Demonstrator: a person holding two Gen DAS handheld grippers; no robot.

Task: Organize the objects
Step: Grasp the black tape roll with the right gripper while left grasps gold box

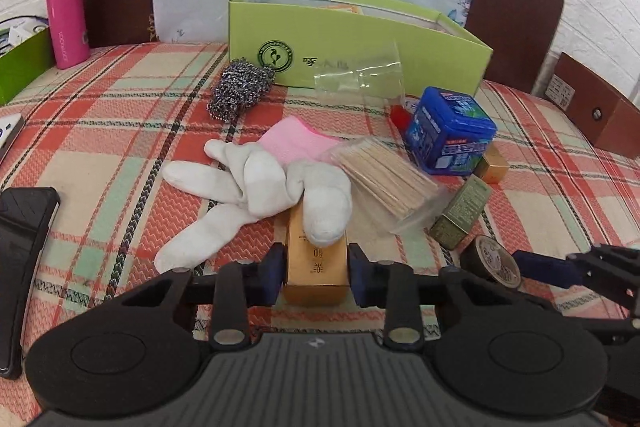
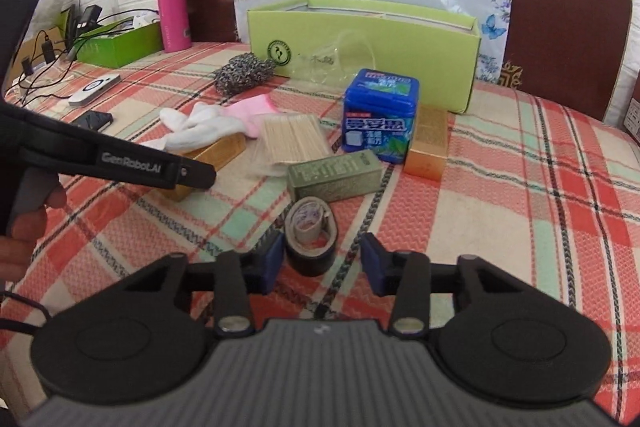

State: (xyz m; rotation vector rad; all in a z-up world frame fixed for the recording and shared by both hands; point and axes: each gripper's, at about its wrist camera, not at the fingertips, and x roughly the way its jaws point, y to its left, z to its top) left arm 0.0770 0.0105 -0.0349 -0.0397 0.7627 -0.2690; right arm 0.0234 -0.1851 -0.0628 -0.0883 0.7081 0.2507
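Here: plaid bedspread lot, two hand-held grippers at work.
Left gripper [image 1: 314,277] clamped on a glossy gold rectangular box [image 1: 314,267], a white cotton glove [image 1: 256,191] draped over its far end. Right gripper [image 2: 322,265] jaws apart, straddling a black tape roll [image 2: 312,239]; left pad touches, right pad clear. Beyond: bagged wooden toothpicks [image 2: 292,139], matte green tin [image 2: 336,175], open lime cardboard box [image 2: 364,43].

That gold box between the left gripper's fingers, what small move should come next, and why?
Probably a short, slow lift of the gold box. The left gripper has both pads against its sides, so it looks gripped. But a finger of the white glove lies draped over its far end, so rising gently should let the glove slide off before carrying the box toward the green box.
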